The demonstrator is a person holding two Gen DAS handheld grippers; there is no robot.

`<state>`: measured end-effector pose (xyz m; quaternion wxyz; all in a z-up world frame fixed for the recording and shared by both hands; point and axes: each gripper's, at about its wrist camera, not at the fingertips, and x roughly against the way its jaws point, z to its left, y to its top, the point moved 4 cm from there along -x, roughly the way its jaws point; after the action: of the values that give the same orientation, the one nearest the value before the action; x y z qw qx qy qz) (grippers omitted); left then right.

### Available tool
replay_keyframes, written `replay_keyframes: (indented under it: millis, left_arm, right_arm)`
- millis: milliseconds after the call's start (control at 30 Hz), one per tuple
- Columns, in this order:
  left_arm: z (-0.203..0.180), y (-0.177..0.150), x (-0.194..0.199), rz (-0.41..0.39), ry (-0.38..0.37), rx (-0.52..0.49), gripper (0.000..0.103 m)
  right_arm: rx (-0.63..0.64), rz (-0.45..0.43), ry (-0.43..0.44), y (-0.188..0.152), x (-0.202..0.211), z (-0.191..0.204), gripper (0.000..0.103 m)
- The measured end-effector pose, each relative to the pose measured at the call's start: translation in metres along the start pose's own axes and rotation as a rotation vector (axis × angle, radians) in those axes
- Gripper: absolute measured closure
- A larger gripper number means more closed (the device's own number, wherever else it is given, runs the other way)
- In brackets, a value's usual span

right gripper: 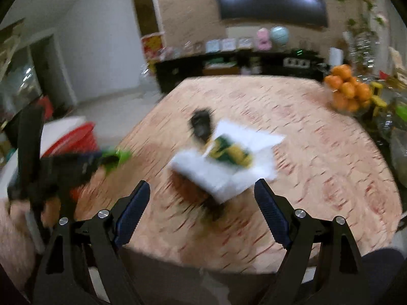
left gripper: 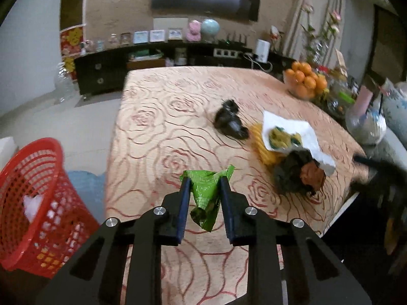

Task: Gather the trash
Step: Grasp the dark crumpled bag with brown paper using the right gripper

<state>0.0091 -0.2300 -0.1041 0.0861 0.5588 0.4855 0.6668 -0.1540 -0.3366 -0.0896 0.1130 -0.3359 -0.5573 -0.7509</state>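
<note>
— Basket first: what sits at the far left?
— Red mesh basket (left gripper: 30,200) stands on the floor beside the tabletop (left gripper: 157,106), with some white scraps visible through its holes.

— And the left claw?
— The left claw (left gripper: 204,185) is clenched on a crumpled green wrapper (left gripper: 207,195), its blue pads pressing the foil from both sides. The wrapper hangs above the rose-patterned cloth, near the tabletop's basket-side edge.

— What lies further right on the cloth?
— A small dark crumpled piece (left gripper: 230,122) rests near the middle. Just right of it, a white paper sheet (left gripper: 292,132) carrying a yellow-green packet (left gripper: 282,138) lies over something yellow and over a dark clump with an orange patch (left gripper: 300,178). A bowl of oranges (left gripper: 305,81) stands at the far right edge.

— And the right claw?
— The right claw (right gripper: 202,193) is released, jaws spread wide with nothing between the pads, hovering just before the white sheet and the dark clump. That view is motion-blurred, so finer detail cannot be told.
</note>
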Motion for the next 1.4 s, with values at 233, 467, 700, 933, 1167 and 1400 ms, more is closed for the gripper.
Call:
replay_keyframes:
  millis: [233, 467, 700, 933, 1167, 1400]
  left_arm:
    - [0.011, 0.002, 0.011, -0.023, 0.028, 0.017, 0.080]
    - [0.021, 0.006, 0.019, -0.045, 0.057, 0.032, 0.080]
    - [0.039, 0.011, 0.034, -0.087, 0.076, 0.085, 0.080]
    - [0.054, 0.015, 0.048, -0.121, 0.078, 0.133, 0.080]
    - [0.056, 0.016, 0.052, -0.129, 0.074, 0.141, 0.080]
    - [0.057, 0.015, 0.050, -0.127, 0.078, 0.146, 0.080]
  right_arm:
    - [0.057, 0.136, -0.004, -0.012, -0.051, 0.028, 0.022]
    - [0.053, 0.149, -0.013, -0.007, -0.078, 0.038, 0.022]
    - [0.077, 0.118, 0.151, 0.011, -0.091, 0.069, 0.022]
    - [0.078, 0.087, 0.144, 0.013, -0.075, 0.070, 0.022]
    - [0.080, 0.091, -0.011, 0.012, -0.083, 0.045, 0.022]
    - [0.080, 0.118, 0.117, 0.017, -0.100, 0.058, 0.022]
